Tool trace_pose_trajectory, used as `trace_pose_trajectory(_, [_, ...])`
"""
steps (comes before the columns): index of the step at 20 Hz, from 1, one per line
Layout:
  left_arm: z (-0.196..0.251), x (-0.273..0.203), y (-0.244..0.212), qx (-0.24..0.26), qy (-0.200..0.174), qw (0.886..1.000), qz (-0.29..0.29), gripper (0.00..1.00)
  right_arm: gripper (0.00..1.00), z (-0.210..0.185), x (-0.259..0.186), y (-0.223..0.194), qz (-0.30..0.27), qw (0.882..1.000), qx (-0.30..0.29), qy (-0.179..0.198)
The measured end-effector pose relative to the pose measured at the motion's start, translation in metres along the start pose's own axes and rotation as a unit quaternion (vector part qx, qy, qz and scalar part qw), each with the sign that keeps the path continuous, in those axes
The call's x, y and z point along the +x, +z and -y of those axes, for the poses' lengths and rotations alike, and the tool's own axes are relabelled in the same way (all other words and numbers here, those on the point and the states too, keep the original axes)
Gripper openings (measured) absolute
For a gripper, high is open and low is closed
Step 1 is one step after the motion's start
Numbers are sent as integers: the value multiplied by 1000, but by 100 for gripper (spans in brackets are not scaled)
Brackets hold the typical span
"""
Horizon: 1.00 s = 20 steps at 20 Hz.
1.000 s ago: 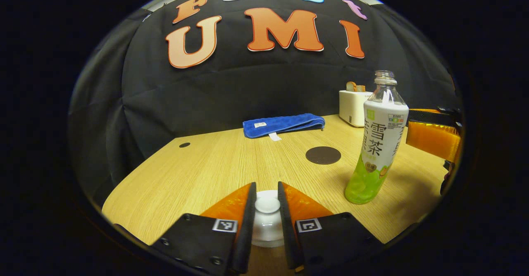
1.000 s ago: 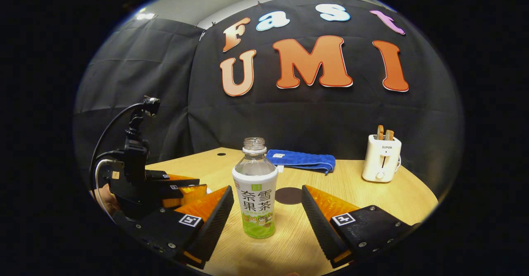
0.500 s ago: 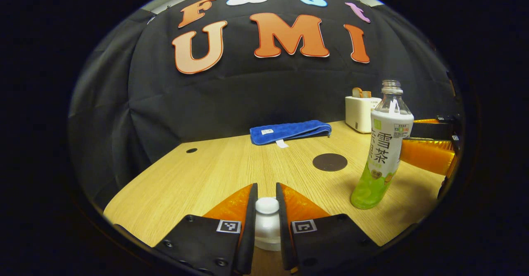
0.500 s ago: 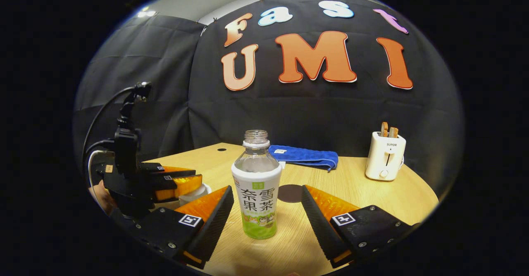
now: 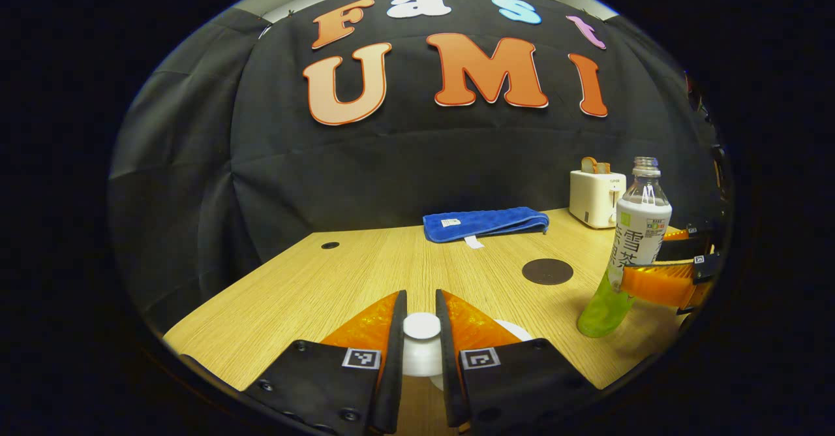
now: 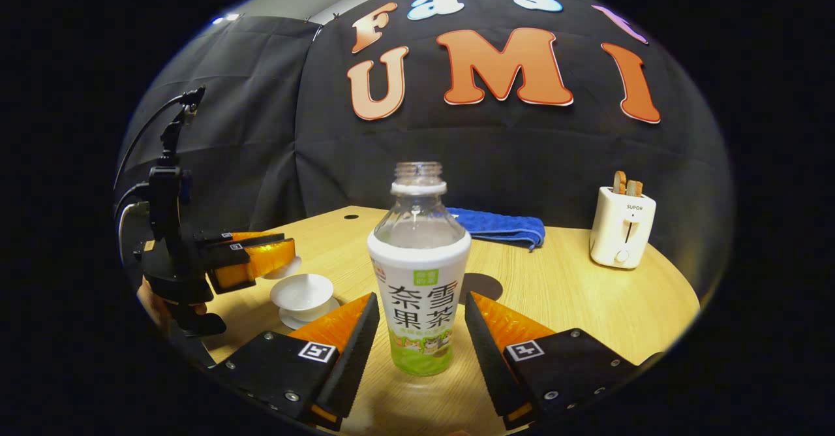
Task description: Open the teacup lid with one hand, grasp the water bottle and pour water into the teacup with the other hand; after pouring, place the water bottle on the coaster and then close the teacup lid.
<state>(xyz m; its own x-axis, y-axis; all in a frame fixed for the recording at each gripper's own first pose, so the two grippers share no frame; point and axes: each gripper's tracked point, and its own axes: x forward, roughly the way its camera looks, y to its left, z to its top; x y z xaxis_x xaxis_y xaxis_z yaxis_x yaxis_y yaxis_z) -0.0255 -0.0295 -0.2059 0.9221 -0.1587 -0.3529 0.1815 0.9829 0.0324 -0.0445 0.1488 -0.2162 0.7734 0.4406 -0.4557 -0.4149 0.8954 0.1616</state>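
Left tongs are clamped on the teacup lid by its round knob, both fingers pressing, and the right gripper view shows the lid carried clear above the open teacup, which sits on its saucer on the bench. Right tongs are apart, one finger on each side of the water bottle at its lower label, close but not visibly pressing (gap on both sides, so not a grasp yet). Step in hand, as I judge it: lid is off, bottle grasp is being set up. Next move calls for closing the right tongs squarely on the bottle body, lifting, carrying it over to the cup and tipping the neck toward the bowl while the left tongs hold the lid out of the way. Bottle stands upright on the bench, long axis vertical, open mouth pointing straight up, no cap on; liquid seems to fill only the low part, so a fairly steep tilt looks needed. Soft plastic wall may give under the squeeze, and the cup is small and shallow, so overshoot is a risk. Coaster, a dark disc, lies just behind the bottle, free for the later set-down. Farther back, a folded blue towel and a white toaster near the wall, well apart from the action.
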Motion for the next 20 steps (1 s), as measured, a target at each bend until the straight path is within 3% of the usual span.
trace_pose_trajectory(3, [-10, 1, -2, -7, 7, 1000, 2, 30, 67, 2, 2, -1, -3, 1000, 3, -4])
trace_pose_trajectory(7, [-27, -1, 0, -10, 23, 1000, 7, 28, 63, 1, 2, 1, -12, 1000, -5, 1])
trace_pose_trajectory(13, [-45, -5, 0, -17, 33, 999, 12, 30, 61, 6, 5, 15, -11, 997, -71, -30])
trace_pose_trajectory(16, [-58, -3, 0, -22, 43, 999, 13, 27, 61, 11, 4, 25, -8, 988, -142, -55])
trace_pose_trajectory(17, [-62, -4, -1, -25, 45, 999, 12, 30, 61, 14, 3, 28, -6, 983, -171, -66])
trace_pose_trajectory(20, [-75, -8, -7, -31, 53, 998, 8, 28, 62, 22, 2, 37, -3, 966, -240, -93])
